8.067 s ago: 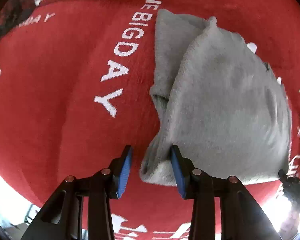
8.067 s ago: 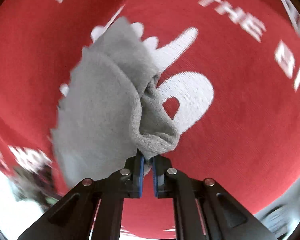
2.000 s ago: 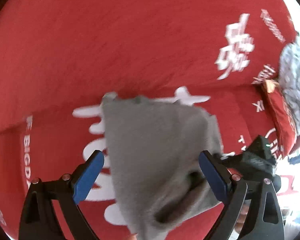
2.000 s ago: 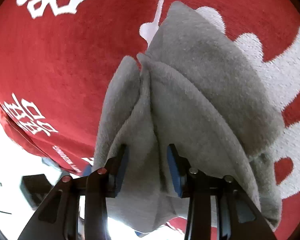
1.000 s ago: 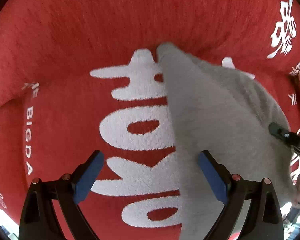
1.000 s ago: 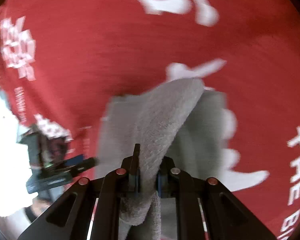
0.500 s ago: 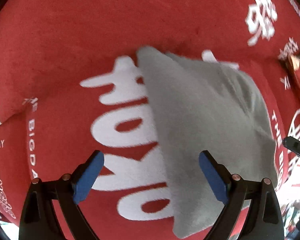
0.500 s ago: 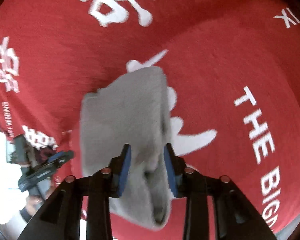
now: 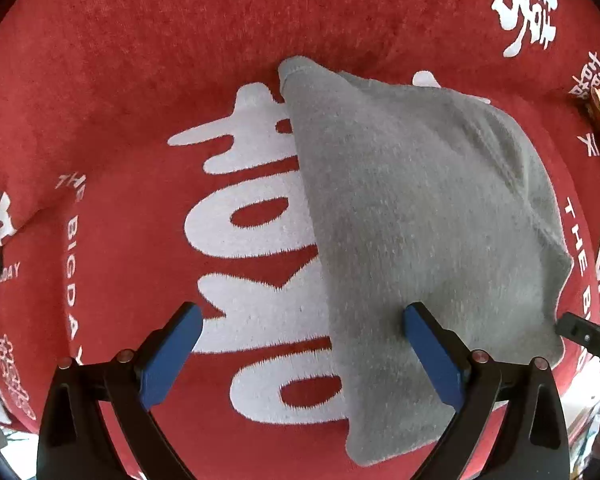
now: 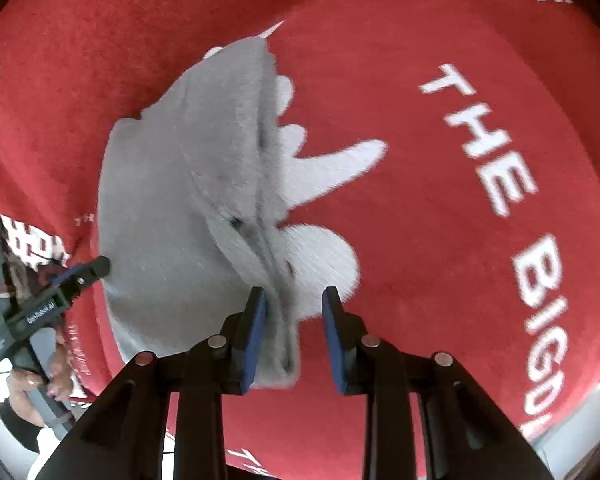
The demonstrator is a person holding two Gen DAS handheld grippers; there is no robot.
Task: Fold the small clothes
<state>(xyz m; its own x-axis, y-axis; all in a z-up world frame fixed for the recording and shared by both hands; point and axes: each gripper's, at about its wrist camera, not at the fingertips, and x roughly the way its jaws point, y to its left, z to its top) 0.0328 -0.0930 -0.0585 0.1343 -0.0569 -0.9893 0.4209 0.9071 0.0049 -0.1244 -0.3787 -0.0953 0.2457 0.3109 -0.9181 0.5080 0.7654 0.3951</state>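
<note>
Since the grey garment (image 9: 420,216) already lies folded flat on the red cloth (image 9: 140,80), little seems left but tidying: the left tongs (image 9: 300,356) hang wide and empty, while the right tongs (image 10: 294,336), just opening, release its near edge.

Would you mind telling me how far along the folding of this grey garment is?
Done: the grey garment lies folded into a compact, layered shape on the red cloth. In hand: nothing is gripped; the left gripper is wide open above it, and the right gripper has just been opening its jaws, with a folded edge loose between them. Left: perhaps squaring the edges; no other garment is clearly visible.
</note>
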